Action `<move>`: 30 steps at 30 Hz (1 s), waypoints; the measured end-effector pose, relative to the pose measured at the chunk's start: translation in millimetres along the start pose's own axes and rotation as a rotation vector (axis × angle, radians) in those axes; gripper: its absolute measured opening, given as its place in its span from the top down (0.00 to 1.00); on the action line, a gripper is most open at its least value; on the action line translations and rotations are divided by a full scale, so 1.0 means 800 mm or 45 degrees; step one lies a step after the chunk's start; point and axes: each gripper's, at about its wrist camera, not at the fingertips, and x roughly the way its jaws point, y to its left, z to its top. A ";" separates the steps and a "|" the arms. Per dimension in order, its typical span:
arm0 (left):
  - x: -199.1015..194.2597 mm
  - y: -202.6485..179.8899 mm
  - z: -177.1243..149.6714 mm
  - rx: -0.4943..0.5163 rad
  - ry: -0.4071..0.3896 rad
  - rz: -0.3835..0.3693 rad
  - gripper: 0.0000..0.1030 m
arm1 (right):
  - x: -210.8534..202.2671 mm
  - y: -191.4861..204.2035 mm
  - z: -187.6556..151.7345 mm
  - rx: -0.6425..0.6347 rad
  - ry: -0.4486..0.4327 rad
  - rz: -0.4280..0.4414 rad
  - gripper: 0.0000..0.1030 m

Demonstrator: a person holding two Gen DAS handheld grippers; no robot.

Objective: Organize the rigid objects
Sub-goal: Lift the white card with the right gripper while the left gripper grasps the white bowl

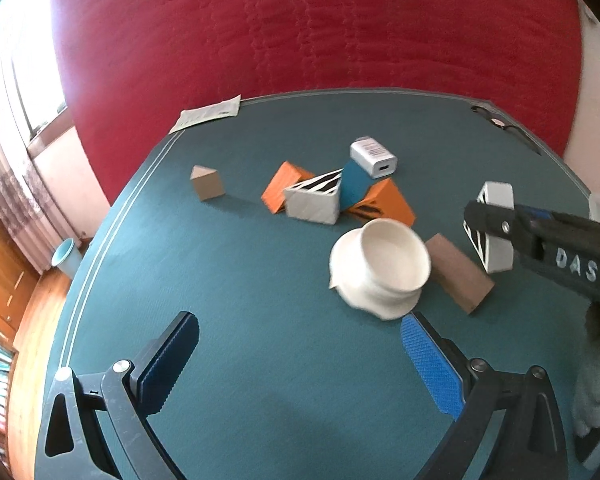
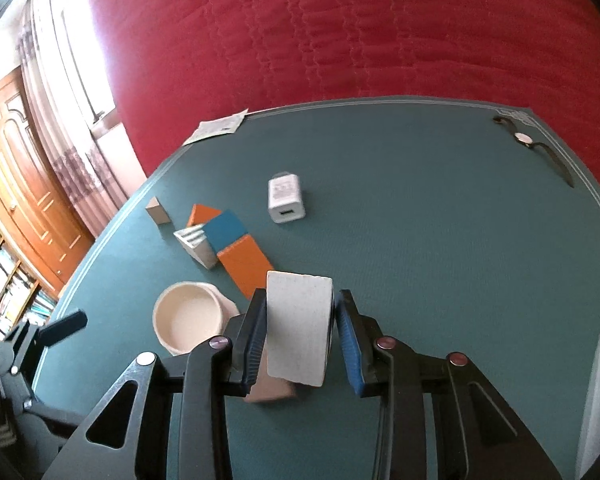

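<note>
Item: teal table [image 1: 260, 360], rigid pieces scattered, listed left to right.

1. Tan wedge block [image 1: 207, 182], far left, standing alone, well apart from the rest.
2. Cluster of blocks: orange block [image 1: 281, 188], white striped wedge [image 1: 314, 200], blue block [image 1: 354, 186], second orange wedge [image 1: 392, 204], all touching or leaning on one another. A white charger [image 1: 374, 156] lies just behind the cluster; whether it touches the blue block cannot be told.
3. White bowl [image 1: 384, 268], upright, mouth open, near side of the cluster.
4. Brown block [image 1: 458, 272], lying flat just right of the bowl, long axis running near-to-far.
5. White striped block [image 2: 298, 328], held off the table at right, above the brown block.

Left gripper [image 1: 300, 360]: jaws wide apart, nothing between them; the bowl sits just beyond and slightly right of its fingertips.

Right gripper [image 2: 300, 332]: jaws closed onto the two side faces of the white striped block, its long axis running along the fingers.

Governing relation: from the held block the bowl lies to the left and slightly nearer, the block cluster farther and to the left. The left gripper is the nearer of the two to the bowl. Likely judgement: the right hand must carry its block leftward to group it.

Also present: paper sheet [image 2: 216, 126] at far left table edge; wristwatch [image 2: 532, 144] at far right edge.
</note>
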 end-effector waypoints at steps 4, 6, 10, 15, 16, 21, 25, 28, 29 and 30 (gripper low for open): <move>0.012 -0.015 0.010 0.006 0.000 0.017 0.00 | -0.007 -0.016 -0.008 0.023 0.014 -0.007 0.66; 0.017 -0.018 0.014 -0.001 0.008 0.020 0.00 | -0.011 -0.024 -0.011 0.037 0.013 -0.005 0.66; 0.024 -0.023 0.021 -0.008 0.013 0.022 0.00 | -0.016 -0.033 -0.013 0.054 0.010 0.007 0.66; 0.030 -0.030 0.024 -0.005 0.020 0.030 0.00 | -0.015 -0.035 -0.016 0.056 0.020 0.030 0.66; 0.031 -0.031 0.024 -0.006 0.022 0.036 0.00 | -0.015 -0.036 -0.016 0.055 0.021 0.032 0.66; 0.038 -0.032 0.027 -0.016 0.024 0.046 0.00 | -0.014 -0.038 -0.018 0.060 0.023 0.038 0.66; 0.040 -0.035 0.029 -0.011 0.007 0.052 0.02 | -0.014 -0.036 -0.018 0.054 0.022 0.034 0.66; 0.042 -0.037 0.028 0.007 -0.004 0.048 0.12 | -0.014 -0.033 -0.019 0.041 0.022 0.027 0.66; 0.043 -0.038 0.028 0.013 -0.005 0.042 0.18 | -0.014 -0.033 -0.020 0.036 0.021 0.024 0.66; 0.044 -0.039 0.027 0.016 -0.004 0.028 0.26 | -0.014 -0.032 -0.020 0.033 0.022 0.022 0.66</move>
